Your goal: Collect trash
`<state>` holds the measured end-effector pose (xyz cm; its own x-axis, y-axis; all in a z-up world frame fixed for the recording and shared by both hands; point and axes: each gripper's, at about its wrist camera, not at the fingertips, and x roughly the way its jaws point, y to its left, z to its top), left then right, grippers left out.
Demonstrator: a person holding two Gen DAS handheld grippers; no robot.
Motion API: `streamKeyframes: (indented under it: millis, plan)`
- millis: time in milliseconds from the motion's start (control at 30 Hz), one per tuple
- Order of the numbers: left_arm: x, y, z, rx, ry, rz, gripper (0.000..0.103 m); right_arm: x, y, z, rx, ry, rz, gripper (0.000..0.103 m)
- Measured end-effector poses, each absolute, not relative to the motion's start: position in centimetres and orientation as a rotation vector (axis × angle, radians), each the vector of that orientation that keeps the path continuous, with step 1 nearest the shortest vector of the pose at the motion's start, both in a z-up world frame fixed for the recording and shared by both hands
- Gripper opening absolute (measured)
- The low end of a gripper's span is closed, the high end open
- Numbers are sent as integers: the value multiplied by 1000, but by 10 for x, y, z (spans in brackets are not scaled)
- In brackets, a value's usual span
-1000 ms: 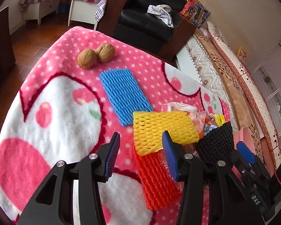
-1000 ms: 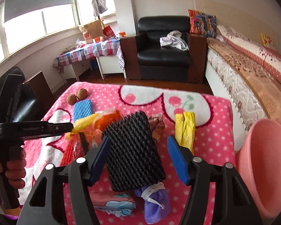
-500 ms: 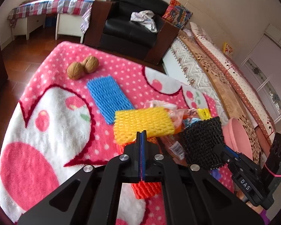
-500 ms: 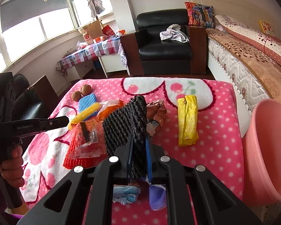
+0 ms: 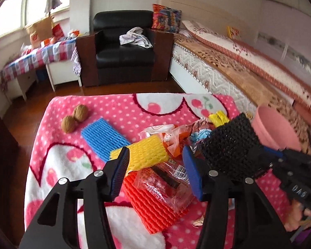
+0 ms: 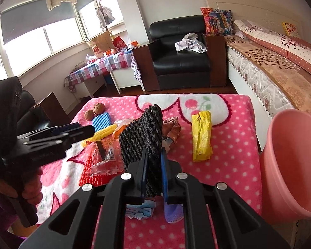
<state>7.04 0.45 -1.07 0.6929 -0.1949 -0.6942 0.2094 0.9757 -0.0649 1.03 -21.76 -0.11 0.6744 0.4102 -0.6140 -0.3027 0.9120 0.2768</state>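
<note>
My right gripper (image 6: 153,174) is shut on a black foam net (image 6: 142,130) and holds it upright above the pink blanket; the net also shows in the left wrist view (image 5: 230,145). My left gripper (image 5: 157,172) is open and empty, above a clear snack wrapper (image 5: 165,184) that lies on a red foam net (image 5: 151,205). A yellow foam net (image 5: 143,155) and a blue foam net (image 5: 103,139) lie beyond it. A yellow wrapper (image 6: 202,134) lies to the right. A pink bin (image 6: 290,166) stands at the table's right edge.
Two walnuts (image 5: 74,117) lie at the blanket's far left. Crumpled orange and foil wrappers (image 5: 176,137) sit mid-table. A blue cloth scrap (image 6: 143,209) and a purple one (image 6: 172,213) lie under my right gripper. A black armchair (image 6: 180,62) and a bed (image 6: 269,66) stand beyond.
My left gripper was open, shut half a second ago, and is open again. My right gripper shut on the black foam net and has lifted it upright.
</note>
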Motion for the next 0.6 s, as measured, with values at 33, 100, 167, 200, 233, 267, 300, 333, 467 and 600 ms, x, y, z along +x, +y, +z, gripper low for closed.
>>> streamKeyframes:
  millis: [33,100,167,200,233,267,300,333,467,600]
  plan:
    - [73,-1,-15,59,771,-223,54,11,-220,-2,157,732,397,11]
    - [77,-5,-23,103,776,-214,54,12,-220,-4,156,740,391,11]
    - [82,-3,-31,117,787,-200,53,12,-221,-5,160,743,387,11]
    - [83,-1,-33,116,789,-186,50,12,-222,-5,162,742,387,11]
    - [84,3,-36,110,793,-173,44,12,-222,-5,165,741,387,11]
    - [86,6,-39,102,802,-162,34,12,-222,-6,165,741,388,11]
    - [88,11,-41,91,809,-150,26,12,-222,-5,164,742,387,11]
    - [89,16,-43,70,813,-139,21,12,-222,-6,169,743,388,11]
    - [84,28,-37,20,810,-136,9,11,-221,-5,180,737,397,11]
    - [73,33,-19,-4,774,-136,7,6,-221,0,187,720,402,11]
